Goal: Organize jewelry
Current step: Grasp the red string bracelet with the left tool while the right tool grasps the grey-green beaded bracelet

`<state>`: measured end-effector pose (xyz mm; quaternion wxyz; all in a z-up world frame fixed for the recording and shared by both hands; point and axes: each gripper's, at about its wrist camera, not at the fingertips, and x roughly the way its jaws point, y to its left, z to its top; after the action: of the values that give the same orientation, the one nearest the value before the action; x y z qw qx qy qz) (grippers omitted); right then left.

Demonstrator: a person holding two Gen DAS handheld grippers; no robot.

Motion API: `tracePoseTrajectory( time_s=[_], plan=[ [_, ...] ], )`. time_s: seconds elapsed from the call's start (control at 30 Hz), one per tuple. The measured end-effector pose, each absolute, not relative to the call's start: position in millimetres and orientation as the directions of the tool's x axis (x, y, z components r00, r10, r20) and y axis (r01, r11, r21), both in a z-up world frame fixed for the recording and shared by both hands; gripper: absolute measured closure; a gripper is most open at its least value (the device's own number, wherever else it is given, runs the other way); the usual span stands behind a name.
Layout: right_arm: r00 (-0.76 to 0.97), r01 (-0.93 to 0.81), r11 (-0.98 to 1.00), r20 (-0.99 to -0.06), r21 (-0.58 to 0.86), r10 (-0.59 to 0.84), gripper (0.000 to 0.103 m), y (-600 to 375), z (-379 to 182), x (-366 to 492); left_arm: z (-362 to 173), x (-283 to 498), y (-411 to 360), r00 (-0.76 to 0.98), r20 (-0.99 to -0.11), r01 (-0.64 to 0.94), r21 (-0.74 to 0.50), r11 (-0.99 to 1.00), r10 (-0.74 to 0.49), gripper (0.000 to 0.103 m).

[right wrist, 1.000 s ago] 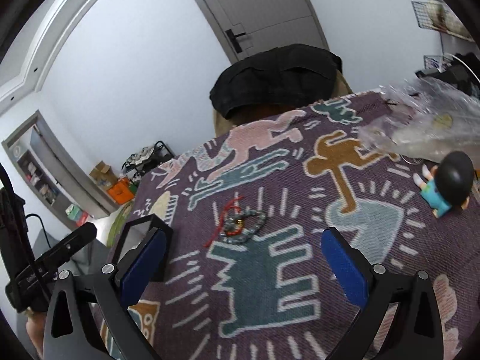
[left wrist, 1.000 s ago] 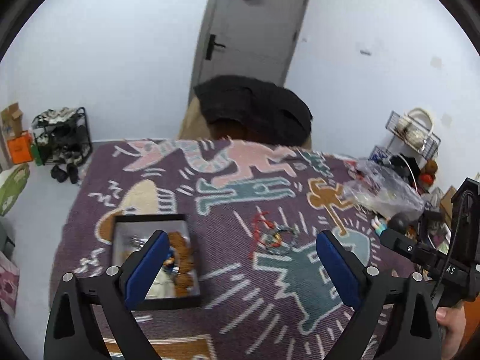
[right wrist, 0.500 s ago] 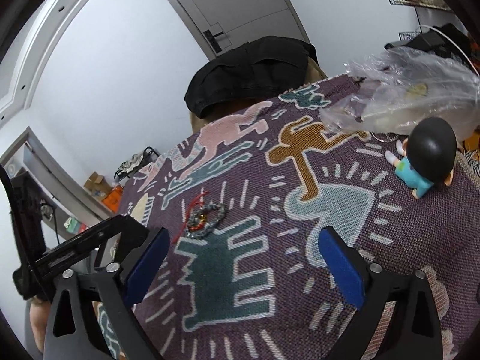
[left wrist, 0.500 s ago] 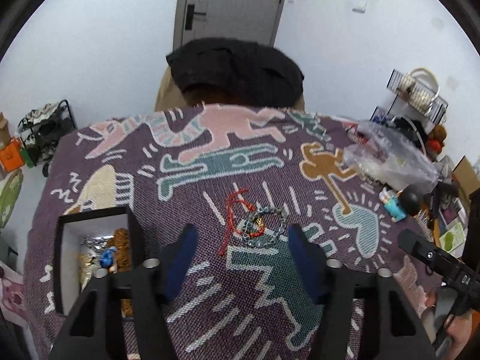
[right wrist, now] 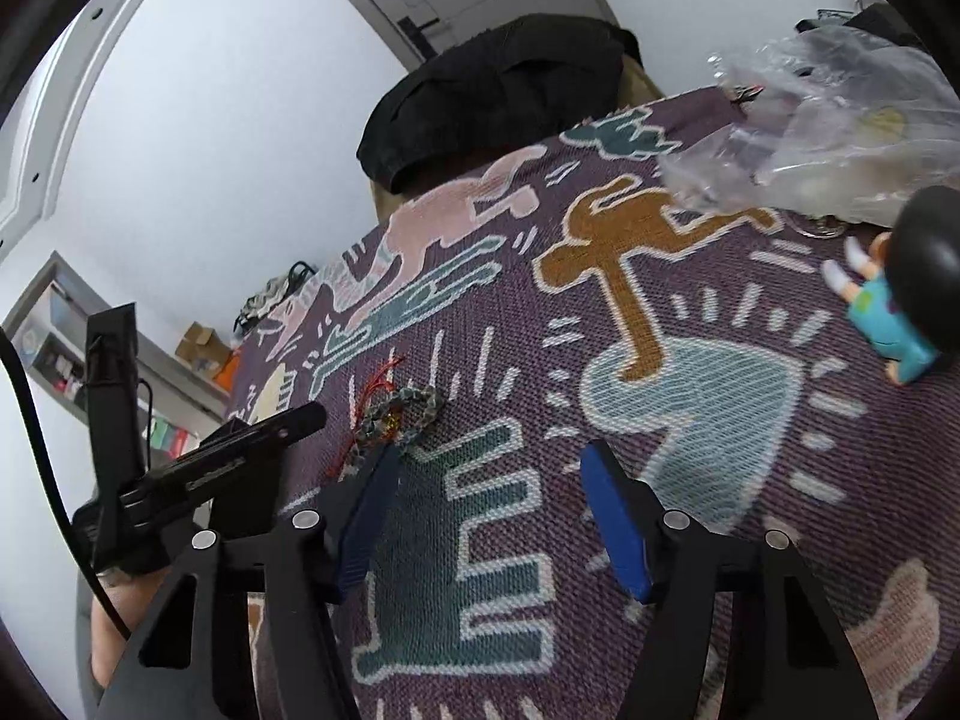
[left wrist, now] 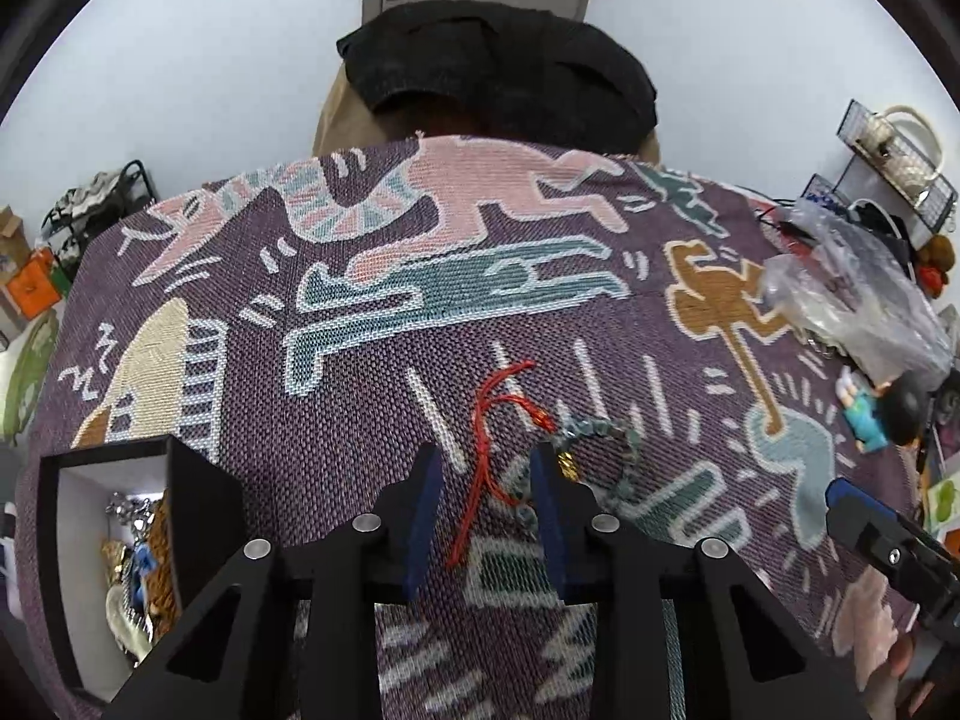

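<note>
A red cord bracelet (left wrist: 487, 468) and a grey-green bead bracelet (left wrist: 606, 432) lie tangled on the patterned purple cloth (left wrist: 372, 396). My left gripper (left wrist: 483, 456) hovers low over them. Its jaws are closing with the red cord between the blue pads, which do not press on it. The bead loop lies mostly outside the right pad (left wrist: 549, 516). A black jewelry box (left wrist: 204, 510) at lower left holds several pieces. My right gripper (right wrist: 489, 449) is also closing with only cloth between its fingers. The bracelets (right wrist: 399, 411) lie just beyond its left fingertip.
A blue-shirted figurine (right wrist: 894, 306) lies at the cloth's right side beside a crumpled clear plastic bag (right wrist: 828, 138). A chair draped with a black garment (left wrist: 498, 60) stands behind the far edge. The left gripper's body (right wrist: 234, 462) fills the right wrist view's left.
The left gripper came forward and down over the bracelets, and its jaws narrowed around the red cord. The right gripper sank toward the cloth and its jaws narrowed too.
</note>
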<state>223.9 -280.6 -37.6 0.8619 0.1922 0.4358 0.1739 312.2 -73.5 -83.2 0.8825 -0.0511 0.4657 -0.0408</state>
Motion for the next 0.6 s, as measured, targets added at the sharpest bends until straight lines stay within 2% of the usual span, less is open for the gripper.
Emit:
tracePoseTrajectory(
  time_s=[0.13, 0.37, 0.43, 0.5, 0.6],
  plan=[
    [0.532, -0.134, 0.864, -0.7, 0.485, 0.476, 0.05, -270, -43, 235, -94, 323, -73, 0.546, -0.831, 0.01, -0.122, 0.993, -0.107, 0.074],
    [0.502, -0.128, 0.869, -0.724, 0.478, 0.473, 0.05, -259, -51, 250, -112, 333, -74, 0.522, -0.847, 0.011, -0.104, 0.995, -0.094, 0.075],
    [0.497, -0.126, 0.869, -0.728, 0.478, 0.472, 0.05, -257, -52, 253, -112, 334, -77, 0.526, -0.847, 0.012, -0.085, 0.996, -0.078, 0.079],
    [0.493, -0.124, 0.869, -0.73, 0.479, 0.473, 0.05, -256, -53, 254, -113, 334, -81, 0.532, -0.843, 0.03, -0.077, 0.997, -0.081, 0.098],
    [0.489, -0.125, 0.875, -0.738, 0.468, 0.465, 0.05, -254, -53, 256, -113, 332, -81, 0.536, -0.837, 0.052, -0.103, 0.993, -0.115, 0.098]
  ],
)
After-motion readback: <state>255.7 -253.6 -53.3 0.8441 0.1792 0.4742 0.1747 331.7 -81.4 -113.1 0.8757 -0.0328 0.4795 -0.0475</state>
